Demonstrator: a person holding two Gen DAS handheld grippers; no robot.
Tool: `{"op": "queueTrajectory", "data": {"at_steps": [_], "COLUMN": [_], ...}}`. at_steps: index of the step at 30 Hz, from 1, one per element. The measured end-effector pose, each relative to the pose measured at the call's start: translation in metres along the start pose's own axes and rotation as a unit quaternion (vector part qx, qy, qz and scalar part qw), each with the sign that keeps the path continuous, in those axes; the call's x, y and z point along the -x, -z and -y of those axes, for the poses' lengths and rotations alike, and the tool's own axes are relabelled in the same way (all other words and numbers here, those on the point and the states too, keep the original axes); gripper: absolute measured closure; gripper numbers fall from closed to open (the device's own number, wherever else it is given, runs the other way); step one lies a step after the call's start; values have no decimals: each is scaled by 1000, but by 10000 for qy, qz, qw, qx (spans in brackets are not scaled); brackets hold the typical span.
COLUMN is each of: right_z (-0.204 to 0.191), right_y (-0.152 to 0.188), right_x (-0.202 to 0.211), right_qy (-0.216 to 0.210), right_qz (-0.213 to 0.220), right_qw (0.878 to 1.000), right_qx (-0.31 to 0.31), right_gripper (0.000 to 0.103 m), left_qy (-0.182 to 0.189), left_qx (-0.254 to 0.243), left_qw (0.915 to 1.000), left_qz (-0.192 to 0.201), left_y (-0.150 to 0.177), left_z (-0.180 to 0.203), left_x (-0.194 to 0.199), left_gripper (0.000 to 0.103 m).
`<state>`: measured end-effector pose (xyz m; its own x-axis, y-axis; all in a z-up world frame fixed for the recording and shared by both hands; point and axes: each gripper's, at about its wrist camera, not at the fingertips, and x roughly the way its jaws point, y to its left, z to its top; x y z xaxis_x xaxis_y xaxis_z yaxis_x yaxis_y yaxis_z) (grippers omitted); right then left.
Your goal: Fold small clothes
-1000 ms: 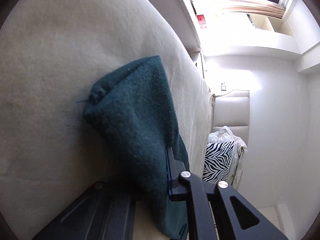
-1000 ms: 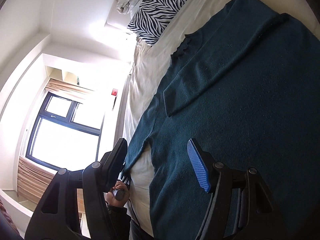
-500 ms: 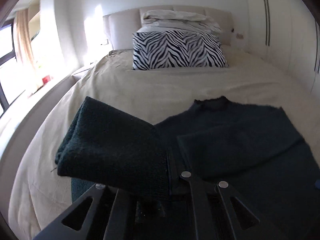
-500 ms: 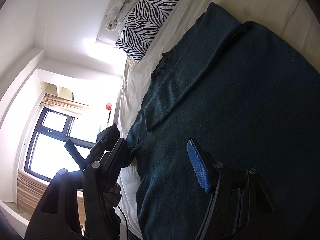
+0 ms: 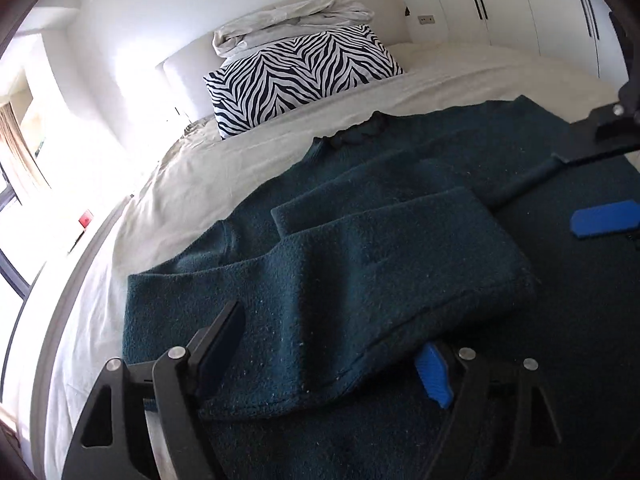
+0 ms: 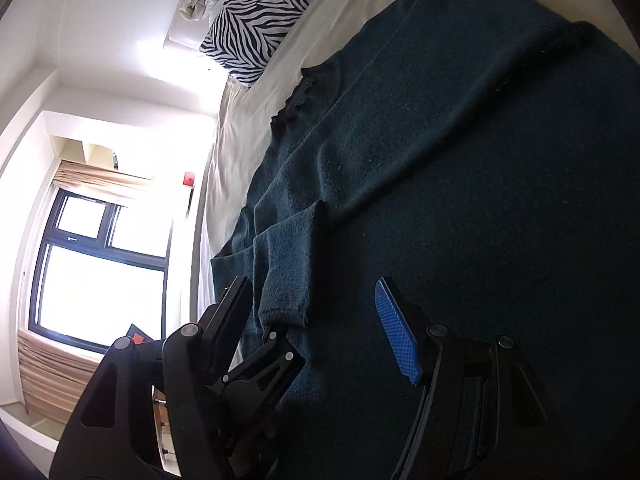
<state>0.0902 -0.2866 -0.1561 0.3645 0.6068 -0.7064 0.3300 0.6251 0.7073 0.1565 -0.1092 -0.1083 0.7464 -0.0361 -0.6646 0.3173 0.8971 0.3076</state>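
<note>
A dark teal sweater (image 5: 400, 152) lies spread on the bed, neck toward the pillow. Its left sleeve (image 5: 360, 272) is folded across the body, the cuff end lying flat on top. My left gripper (image 5: 330, 344) straddles the base of that sleeve; its jaws are opening and the pads stand clear of the cloth. My right gripper (image 6: 316, 312) hovers open low over the sweater (image 6: 460, 200), with the sleeve's cuff (image 6: 284, 280) lying just ahead of its fingers and nothing gripped. The left wrist view catches the right gripper (image 5: 568, 200) at the far right.
A zebra-striped pillow (image 5: 300, 72) and a crumpled white duvet (image 5: 288, 20) sit at the headboard. Cream sheet (image 5: 200, 168) borders the sweater on the left. A bright window (image 6: 100, 264) lies beyond the bed's left edge; wardrobe doors (image 5: 520, 8) stand at the back right.
My left gripper rolled and swung the sleeve across onto the sweater's body, then let go; the sleeve now lies flat. My right gripper dropped closer to the sweater.
</note>
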Motion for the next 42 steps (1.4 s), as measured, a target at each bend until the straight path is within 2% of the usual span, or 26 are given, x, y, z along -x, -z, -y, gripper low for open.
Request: {"op": "queueTrajectory", "data": {"at_steps": [2, 4, 7, 8, 9, 10, 11, 12, 13, 16, 18, 20, 25, 29, 32, 34, 36, 38, 42], "right_z": [-14, -26, -36, -44, -53, -62, -69, -78, -87, -119, -140, -148, -122, -84, -43, -23, -11, -1, 7], "right_y": [-3, -4, -2, -1, -2, -3, -2, -2, -1, 2, -8, -22, -77, -110, -121, -128, -132, -131, -128], "right_x": [-23, -52, -82, -85, -89, -95, -97, -97, -94, -78, -68, -58, -38, -26, -15, -25, -35, -42, -44], "right_qy": [144, 314, 731, 831, 914, 997, 1103, 1233, 1353, 1480, 1597, 1659, 1912, 2250, 2303, 2282, 2327, 2386, 2255], "right_qz": [-198, -570, -792, -777, -802, -891, -909, -846, -763, -427, -172, -32, 209, 353, 367, 303, 188, 142, 196], "right_qw": [9996, 9975, 9930, 9909, 9880, 9845, 9810, 9769, 9720, 9599, 9495, 9457, 9511, 9515, 9563, 9597, 9600, 9595, 9641], "right_qx": [113, 256, 490, 718, 949, 1136, 1308, 1527, 1762, 2341, 2696, 2795, 2419, 2069, 1763, 1615, 1546, 1492, 1386], "right_gripper": [40, 40, 42, 48, 72, 85, 87, 94, 95, 96, 96, 96, 96, 96, 96, 96, 96, 96, 95], "left_qy": [286, 483, 752, 856, 951, 1073, 1198, 1277, 1317, 1372, 1413, 1459, 1614, 1607, 1605, 1638, 1754, 1918, 2154], "left_qx": [398, 800, 1463, 1703, 1937, 2144, 2295, 2387, 2424, 2378, 2326, 2308, 2354, 2209, 2036, 2051, 2344, 2886, 3807], "left_qw": [9988, 9956, 9864, 9816, 9764, 9708, 9659, 9627, 9612, 9614, 9619, 9614, 9574, 9612, 9648, 9631, 9528, 9336, 8964], "left_qz": [-39, -55, -80, -88, -74, -46, -38, -17, 38, 205, 280, 331, 434, 374, 449, 588, 809, 910, 723], "left_y": [3, 9, 22, 26, 30, 34, 37, 39, 42, 43, 43, 43, 44, 41, 39, 40, 43, 49, 53], "left_z": [-13, -27, -51, -59, -68, -76, -81, -84, -86, -84, -83, -82, -85, -78, -71, -73, -86, -110, -162], "left_x": [-1, 1, 2, 1, 0, -1, -1, -1, 2, 10, 13, 16, 16, 13, 17, 22, 32, 37, 28], "left_gripper": [21, 21, 21, 21, 21, 21, 21, 21, 21, 21, 21, 21, 22, 23, 27, 33, 39, 39, 40]}}
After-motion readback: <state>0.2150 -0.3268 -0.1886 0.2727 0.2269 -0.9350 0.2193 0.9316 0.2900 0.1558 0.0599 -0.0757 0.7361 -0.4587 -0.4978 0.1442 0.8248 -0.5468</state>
